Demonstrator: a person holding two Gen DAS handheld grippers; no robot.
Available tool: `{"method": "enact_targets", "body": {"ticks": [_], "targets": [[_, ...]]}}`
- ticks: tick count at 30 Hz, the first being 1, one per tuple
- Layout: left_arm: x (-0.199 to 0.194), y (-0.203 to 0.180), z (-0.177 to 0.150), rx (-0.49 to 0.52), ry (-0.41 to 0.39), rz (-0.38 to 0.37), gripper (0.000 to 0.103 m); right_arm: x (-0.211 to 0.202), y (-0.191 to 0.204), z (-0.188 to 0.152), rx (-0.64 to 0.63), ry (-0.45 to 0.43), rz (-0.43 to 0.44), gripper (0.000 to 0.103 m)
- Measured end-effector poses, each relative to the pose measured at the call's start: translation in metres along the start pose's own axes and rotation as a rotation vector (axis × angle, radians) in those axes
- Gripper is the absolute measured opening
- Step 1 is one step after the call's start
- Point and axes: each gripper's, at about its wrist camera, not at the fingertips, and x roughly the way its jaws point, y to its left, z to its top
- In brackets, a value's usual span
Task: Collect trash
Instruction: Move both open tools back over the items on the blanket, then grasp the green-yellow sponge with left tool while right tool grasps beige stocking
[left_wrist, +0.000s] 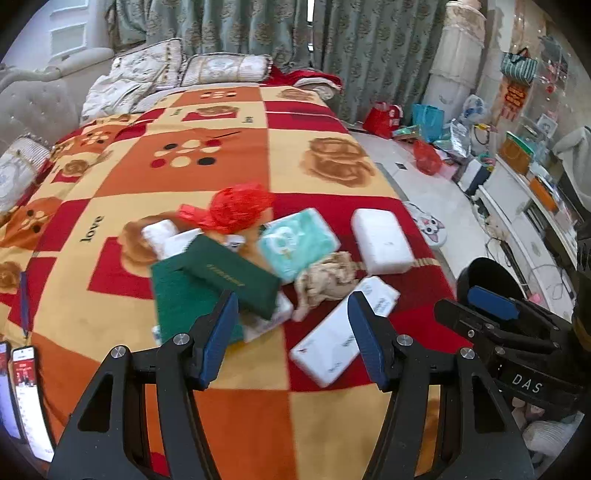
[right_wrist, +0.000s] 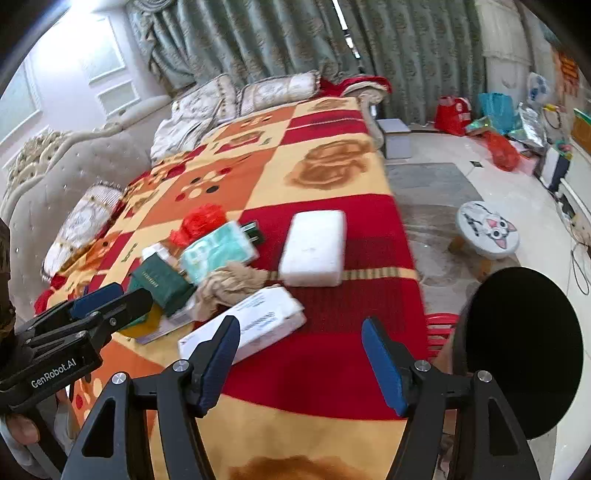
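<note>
A pile of trash lies on the checkered blanket (left_wrist: 110, 206) of the bed: a crumpled red plastic bag (left_wrist: 236, 208), a teal tissue pack (left_wrist: 297, 242), a white pack (left_wrist: 382, 240), a dark green box (left_wrist: 232, 280), a crumpled beige wad (left_wrist: 328, 278) and a flat white package (left_wrist: 343, 332). My left gripper (left_wrist: 291, 332) is open and empty, just short of the pile. My right gripper (right_wrist: 301, 362) is open and empty above the blanket, with the white package (right_wrist: 247, 323) by its left finger. A black bin (right_wrist: 521, 350) stands beside the bed at the right.
Two phones (left_wrist: 26, 391) lie at the bed's near left edge. Pillows (left_wrist: 221, 68) sit at the head of the bed. A cat-face stool (right_wrist: 487, 229) stands on the floor, with bags (right_wrist: 452, 114) and clutter along the far wall.
</note>
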Motion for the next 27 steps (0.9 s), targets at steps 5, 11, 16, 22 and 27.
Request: {"method": "enact_targets", "body": {"ticks": [5,11,16,22,27], "targets": [[-0.004,0.019,-0.005,-0.018,-0.005,0.023,0.061,0.009,0.018,0.001,-0.028,0.015,0.022,0.067],[-0.009,0.044,-0.010,-0.033,0.002,0.050,0.061,0.015,0.033,0.002,-0.056,0.032,0.037,0.068],[-0.010,0.075,-0.021,-0.055,0.029,0.079,0.061,0.022,0.041,0.002,-0.074,0.046,0.046,0.070],[-0.009,0.106,-0.029,-0.108,0.051,0.093,0.061,0.033,0.047,0.004,-0.085,0.066,0.049,0.071],[-0.008,0.116,-0.029,-0.141,0.057,0.081,0.061,0.048,0.051,0.011,-0.101,0.082,0.051,0.071]]}}
